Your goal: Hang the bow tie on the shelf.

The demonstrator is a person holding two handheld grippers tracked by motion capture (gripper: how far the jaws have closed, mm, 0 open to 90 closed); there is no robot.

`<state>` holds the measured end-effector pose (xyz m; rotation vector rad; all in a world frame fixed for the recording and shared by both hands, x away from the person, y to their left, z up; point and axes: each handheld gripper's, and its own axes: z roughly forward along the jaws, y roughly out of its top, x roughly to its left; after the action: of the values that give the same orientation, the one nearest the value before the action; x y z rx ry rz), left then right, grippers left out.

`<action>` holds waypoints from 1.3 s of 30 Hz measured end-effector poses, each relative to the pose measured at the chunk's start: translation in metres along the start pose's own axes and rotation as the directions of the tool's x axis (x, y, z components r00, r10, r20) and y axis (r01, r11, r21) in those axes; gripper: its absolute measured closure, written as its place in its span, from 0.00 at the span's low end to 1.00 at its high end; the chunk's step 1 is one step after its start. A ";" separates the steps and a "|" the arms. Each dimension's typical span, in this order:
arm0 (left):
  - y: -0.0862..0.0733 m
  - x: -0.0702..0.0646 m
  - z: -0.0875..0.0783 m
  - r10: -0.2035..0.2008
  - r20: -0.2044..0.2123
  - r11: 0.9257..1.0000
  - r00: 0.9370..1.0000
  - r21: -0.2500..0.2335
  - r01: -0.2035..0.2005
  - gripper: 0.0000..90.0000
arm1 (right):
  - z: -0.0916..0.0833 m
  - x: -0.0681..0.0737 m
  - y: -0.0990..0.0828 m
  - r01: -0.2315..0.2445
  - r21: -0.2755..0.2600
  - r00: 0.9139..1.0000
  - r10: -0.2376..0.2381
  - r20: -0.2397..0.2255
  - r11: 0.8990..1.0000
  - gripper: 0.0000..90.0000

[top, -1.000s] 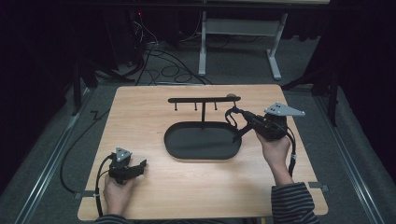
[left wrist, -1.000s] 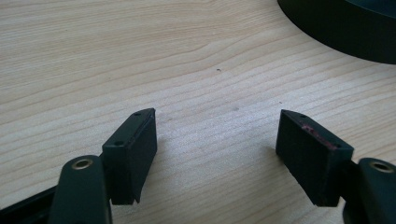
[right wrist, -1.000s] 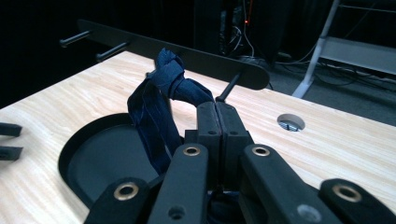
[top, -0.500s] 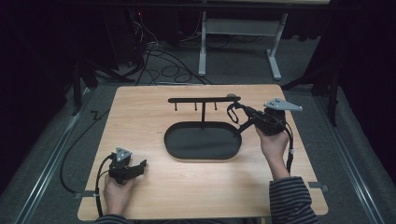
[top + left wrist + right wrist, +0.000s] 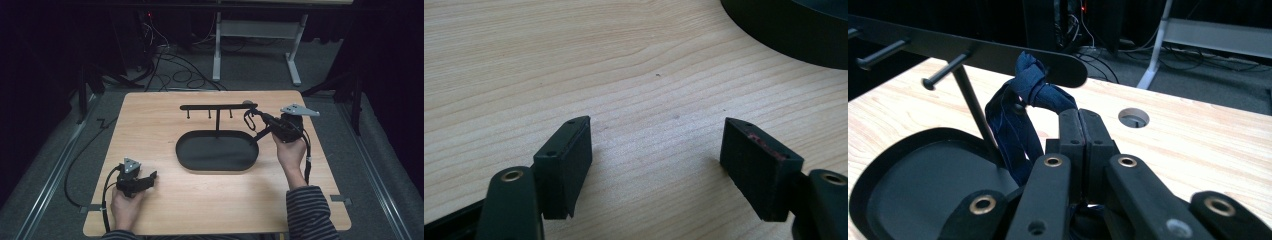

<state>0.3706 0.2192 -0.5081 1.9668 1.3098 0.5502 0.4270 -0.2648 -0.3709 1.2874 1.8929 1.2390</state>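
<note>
Our right hand-held gripper (image 5: 1082,130) is clamped on a dark blue fabric loop (image 5: 1020,107) near the rack's (image 5: 218,106) end peg; next we judge it needs hooking. Left hand-held gripper (image 5: 656,167) rests apart on the desk (image 5: 150,130).

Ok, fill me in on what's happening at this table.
A person works at a wooden table with a gripper in each hand. The right gripper is shut on a dark blue fabric loop, held up by the right end of the black peg rack, which stands in an oval black tray. The loop's top sits by the rack's rightmost peg. The left gripper rests open on the table, holding nothing.
</note>
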 end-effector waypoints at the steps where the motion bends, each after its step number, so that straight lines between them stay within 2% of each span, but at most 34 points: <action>1: 0.000 0.000 0.000 0.000 0.000 1.000 1.000 0.000 0.000 0.33 | 0.001 -0.001 0.000 -0.001 0.003 1.000 0.001 0.005 1.000 1.00; 8: 0.000 0.000 0.000 0.000 -0.001 1.000 1.000 0.000 0.000 0.33 | 0.005 -0.003 -0.002 -0.006 0.035 1.000 0.006 0.014 0.999 1.00; 20: 0.000 0.000 0.000 -0.001 0.000 1.000 1.000 0.000 0.001 0.33 | 0.008 -0.002 -0.007 -0.012 0.052 1.000 0.012 0.010 0.999 0.98; 29: 0.000 0.000 0.000 -0.002 0.003 1.000 1.000 -0.001 0.002 0.33 | 0.003 -0.001 -0.008 -0.015 0.032 1.000 0.015 -0.005 0.999 0.92; 34: 0.000 0.000 0.000 -0.001 0.003 1.000 1.000 0.001 0.001 0.33 | -0.004 -0.002 -0.011 -0.009 0.028 1.000 0.009 -0.018 1.000 0.87; 39: 0.000 0.000 0.000 -0.001 0.000 1.000 1.000 0.000 0.001 0.33 | -0.014 -0.005 -0.011 -0.028 0.010 0.999 0.028 -0.028 1.000 0.81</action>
<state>0.3705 0.2193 -0.5081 1.9657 1.3103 0.5494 0.4129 -0.2759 -0.3755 1.3122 1.9086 1.2701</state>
